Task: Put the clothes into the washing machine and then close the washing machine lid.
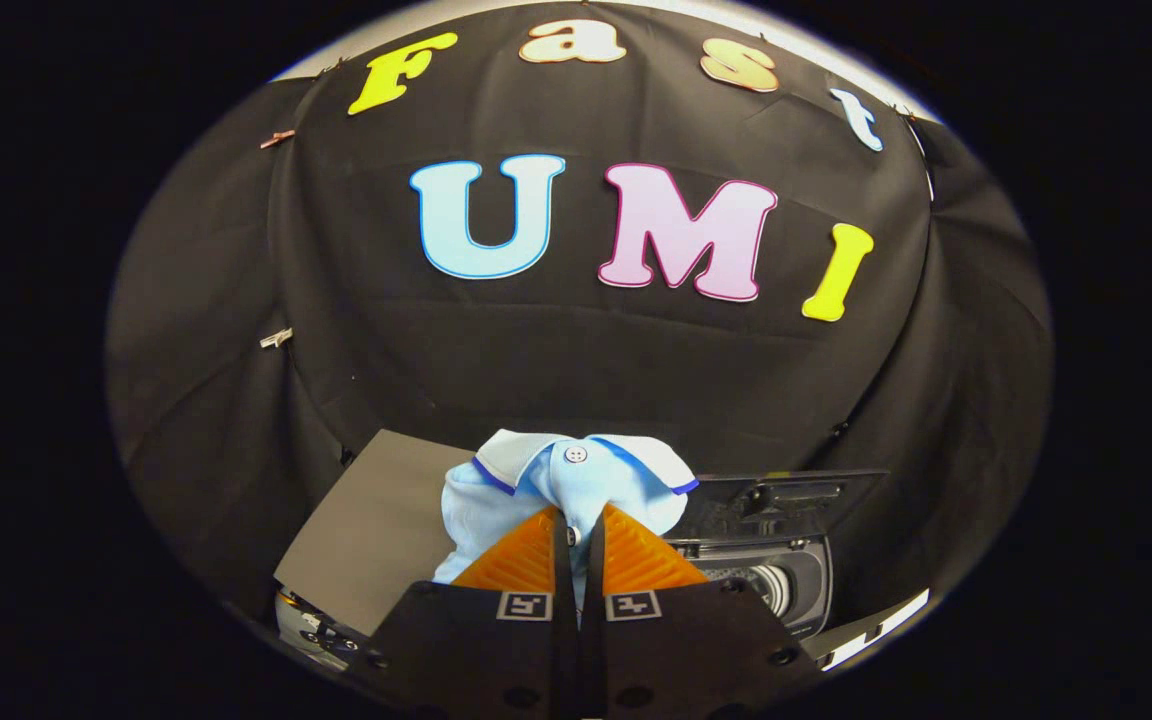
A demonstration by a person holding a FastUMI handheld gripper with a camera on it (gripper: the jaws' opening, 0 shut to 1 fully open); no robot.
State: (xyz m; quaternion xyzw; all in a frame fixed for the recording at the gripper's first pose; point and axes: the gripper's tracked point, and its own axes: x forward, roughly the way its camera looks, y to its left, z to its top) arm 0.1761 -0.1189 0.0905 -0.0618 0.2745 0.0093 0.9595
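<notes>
A light blue shirt (496, 495) with a white, blue-trimmed collar and a white button hangs bunched in my gripper (577, 522), whose two fingers are shut on its fabric just below the collar. The shirt is lifted above the table. Beyond the fingers to the right lies the small washing machine (776, 570), dark grey, with its lid (786, 495) standing open at the back and the drum opening showing below it. The shirt hides part of the machine's left side.
A grey mat (376, 530) covers the table to the left of the shirt. Black cloth walls close the booth all round. The table's pale front edge (876, 625) shows to the right of the machine.
</notes>
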